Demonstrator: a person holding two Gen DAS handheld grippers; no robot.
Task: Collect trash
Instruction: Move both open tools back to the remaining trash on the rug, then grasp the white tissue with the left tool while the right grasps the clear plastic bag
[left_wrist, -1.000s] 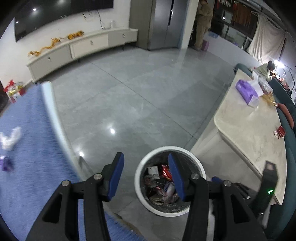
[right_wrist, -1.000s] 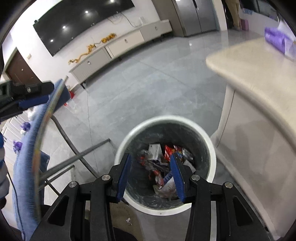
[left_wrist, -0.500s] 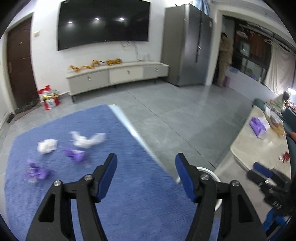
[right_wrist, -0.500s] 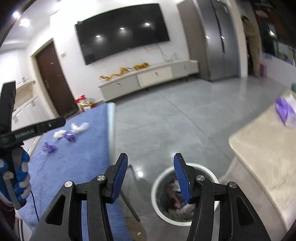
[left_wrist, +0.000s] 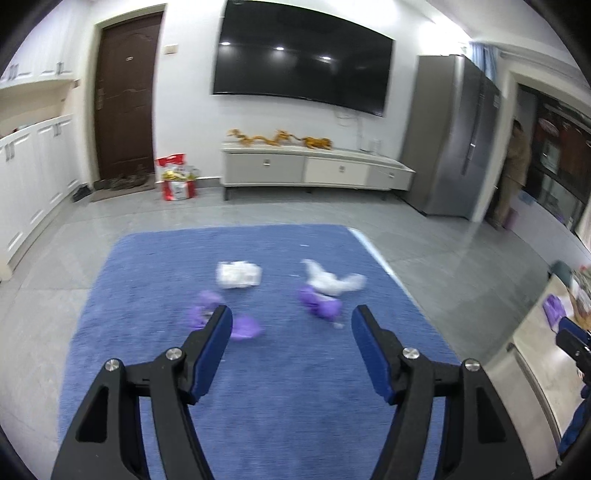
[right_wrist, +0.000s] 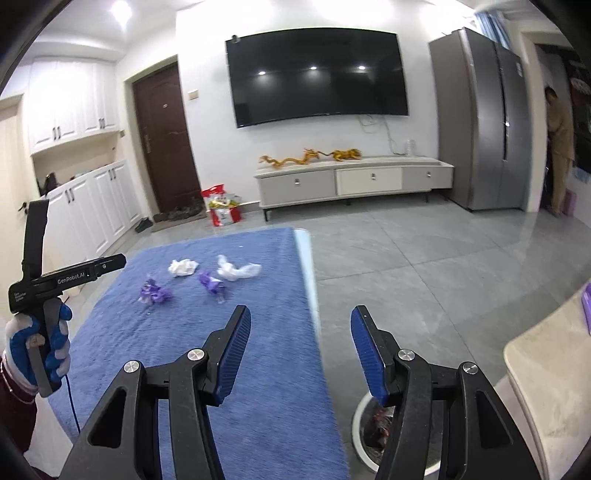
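Note:
Several pieces of trash lie on a blue-covered table (left_wrist: 295, 387): a white crumpled tissue (left_wrist: 239, 274), a white twisted tissue (left_wrist: 334, 279), a purple wrapper (left_wrist: 320, 305) and purple scraps (left_wrist: 225, 320). They also show in the right wrist view: white tissues (right_wrist: 182, 267) (right_wrist: 238, 270) and purple pieces (right_wrist: 211, 281) (right_wrist: 153, 293). My left gripper (left_wrist: 291, 328) is open and empty, above the table short of the trash. My right gripper (right_wrist: 300, 336) is open and empty over the table's right edge. The white trash bin (right_wrist: 364, 432) stands on the floor below it.
A beige counter (right_wrist: 546, 373) stands right of the bin, with a purple pack (left_wrist: 553, 309) on it. A TV cabinet (left_wrist: 314, 171), a fridge (left_wrist: 454, 136), a person (right_wrist: 559, 147) and a red bag (left_wrist: 177, 177) are far across the grey floor.
Both grippers have swung up and away from the bin toward the blue table. The trash on the table has come into view ahead of them. Both stay open.

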